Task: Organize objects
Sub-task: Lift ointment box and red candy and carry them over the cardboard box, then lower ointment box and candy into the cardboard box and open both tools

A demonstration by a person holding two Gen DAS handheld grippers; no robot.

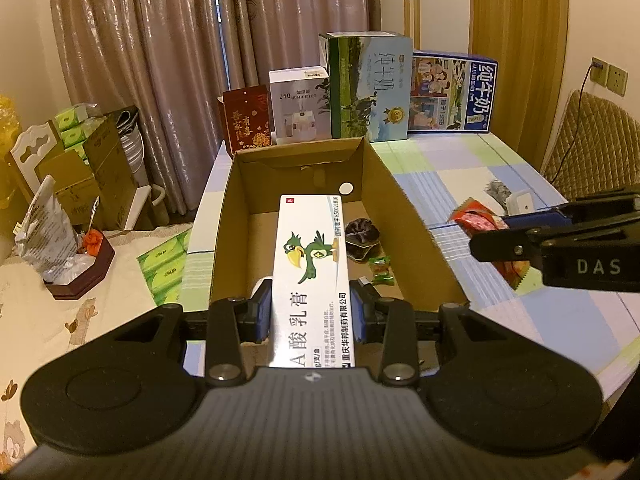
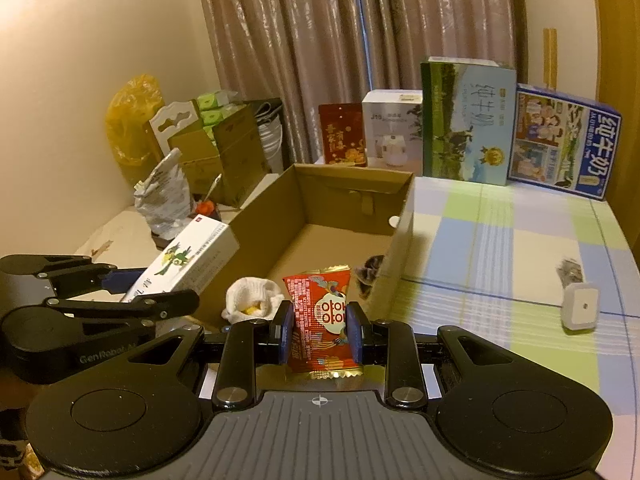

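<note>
My left gripper (image 1: 311, 312) is shut on a long white ointment box (image 1: 310, 268) with a green bird, held over the near edge of the open cardboard box (image 1: 404, 216). My right gripper (image 2: 319, 334) is shut on a red snack packet (image 2: 322, 312), just above the cardboard box (image 2: 256, 232) at its near end. Inside the box lie a dark scrunchie (image 1: 361, 237), a small green candy (image 1: 382, 270) and a white sock (image 2: 252, 300). The right gripper with the red packet (image 1: 478, 222) shows at the right of the left wrist view.
Upright cartons line the table's far edge: a red box (image 1: 246, 120), a humidifier box (image 1: 300, 106) and two milk cartons (image 1: 370, 88) (image 1: 452, 94). A small white device (image 2: 580, 308) and a grey object (image 2: 570, 272) lie on the checked tablecloth (image 2: 500, 248). Clutter stands on the left.
</note>
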